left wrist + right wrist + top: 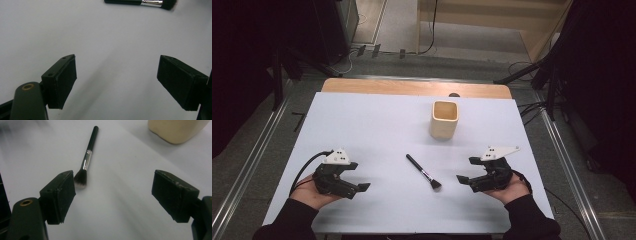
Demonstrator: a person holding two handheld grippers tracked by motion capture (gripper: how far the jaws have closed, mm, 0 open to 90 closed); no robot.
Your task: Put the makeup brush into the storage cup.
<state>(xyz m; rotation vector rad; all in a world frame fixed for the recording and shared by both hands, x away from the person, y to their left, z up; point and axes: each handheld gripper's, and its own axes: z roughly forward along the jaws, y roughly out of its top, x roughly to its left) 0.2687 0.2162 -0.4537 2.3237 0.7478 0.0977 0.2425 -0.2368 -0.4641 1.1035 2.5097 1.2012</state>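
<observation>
Currently the slim black-handled makeup brush (pixel 422 171) with silver ferrule and dark, pale-tipped bristles lies flat on the white table sheet (pixel 377 125), handle end angled away from the person, bristle end toward them. Cream square-mouthed plastic cup (pixel 444 119) stands upright beyond the brush, well apart. Right gripper (pixel 468 170) is near the brush's bristle end, jaws spread wide, holding nothing. Left gripper (pixel 360 176) sits farther off on the brush's other side, jaws also spread, empty.

Black sleeves (pixel 287 222); black grippers with grey three-cornered plates (pixel 337 157), a black cable (pixel 307 167), brass-ringed screws (pixel 28 86), flat black fingers (pixel 60 195).
</observation>
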